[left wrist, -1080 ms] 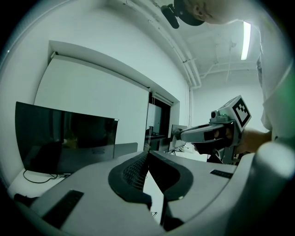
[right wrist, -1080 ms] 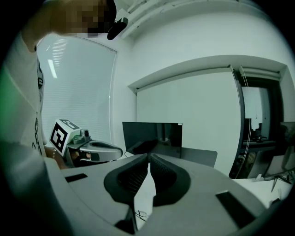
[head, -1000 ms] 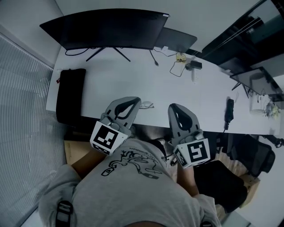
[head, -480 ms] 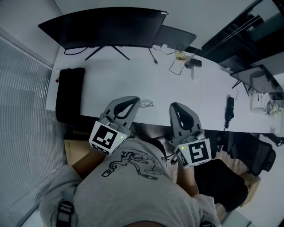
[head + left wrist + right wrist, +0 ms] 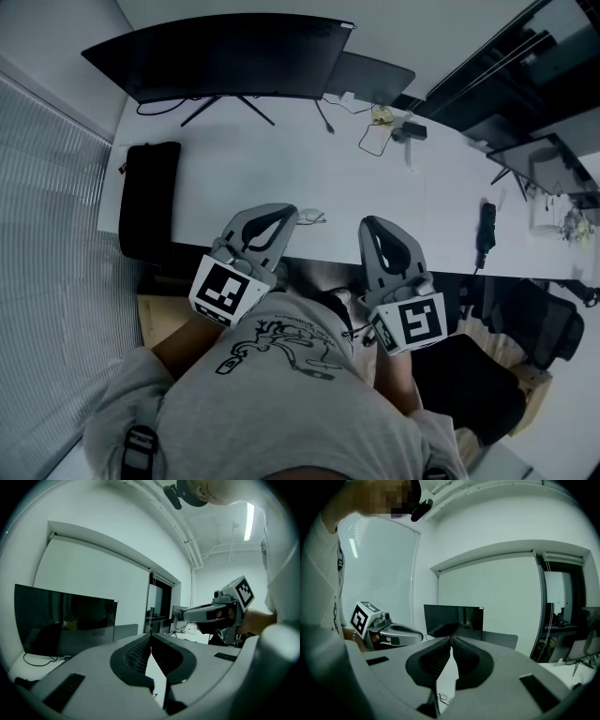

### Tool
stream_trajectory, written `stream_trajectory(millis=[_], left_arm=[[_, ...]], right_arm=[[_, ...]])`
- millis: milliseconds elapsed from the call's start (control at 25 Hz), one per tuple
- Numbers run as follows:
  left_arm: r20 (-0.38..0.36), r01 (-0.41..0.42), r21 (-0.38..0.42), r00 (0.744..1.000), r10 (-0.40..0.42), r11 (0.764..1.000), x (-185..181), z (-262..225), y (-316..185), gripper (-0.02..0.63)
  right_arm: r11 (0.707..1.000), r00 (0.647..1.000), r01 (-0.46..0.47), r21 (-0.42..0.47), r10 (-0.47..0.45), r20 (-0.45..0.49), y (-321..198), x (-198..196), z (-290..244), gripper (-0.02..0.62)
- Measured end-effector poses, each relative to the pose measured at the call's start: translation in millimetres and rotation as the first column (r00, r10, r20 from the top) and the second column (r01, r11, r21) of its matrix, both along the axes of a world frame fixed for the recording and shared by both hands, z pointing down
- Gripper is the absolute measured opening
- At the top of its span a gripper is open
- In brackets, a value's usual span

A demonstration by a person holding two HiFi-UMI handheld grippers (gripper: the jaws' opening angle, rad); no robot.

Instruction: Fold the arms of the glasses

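Note:
Thin wire-framed glasses (image 5: 310, 220) lie on the white table (image 5: 375, 197) near its front edge, just right of my left gripper's tips. My left gripper (image 5: 284, 215) hovers over that edge, shut, with nothing between its jaws. To the right of the glasses, my right gripper (image 5: 371, 225) is level with the left and also shut and empty. In the right gripper view the jaws (image 5: 451, 639) meet, and the glasses (image 5: 442, 698) show faintly below them, with the left gripper (image 5: 417, 636) off to the side. In the left gripper view the jaws (image 5: 150, 635) are closed and the right gripper (image 5: 182, 615) shows beyond them.
A wide dark monitor (image 5: 225, 58) stands at the table's back, with a second dark screen (image 5: 370, 82) to its right. A black bag (image 5: 148, 199) lies at the left end. Cables (image 5: 377, 133) and a black handset (image 5: 485, 234) lie to the right. A chair (image 5: 539, 323) stands beyond the right corner.

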State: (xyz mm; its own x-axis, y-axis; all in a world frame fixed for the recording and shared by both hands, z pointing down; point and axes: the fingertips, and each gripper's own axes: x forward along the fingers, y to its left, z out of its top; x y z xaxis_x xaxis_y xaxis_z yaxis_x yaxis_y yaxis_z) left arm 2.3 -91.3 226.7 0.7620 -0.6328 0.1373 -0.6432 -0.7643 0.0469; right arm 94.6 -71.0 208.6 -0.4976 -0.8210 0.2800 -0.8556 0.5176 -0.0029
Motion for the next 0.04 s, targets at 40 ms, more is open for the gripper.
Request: stream_trajectory(millis=[40], left_arm=[[0.000, -0.002, 0.006, 1.000, 0.002, 1.000, -0.2, -1.1, -0.1, 0.021]], right_arm=[[1.000, 1.000, 0.003, 0.001, -0.003, -0.004, 0.3, -0.2, 0.0, 0.026]])
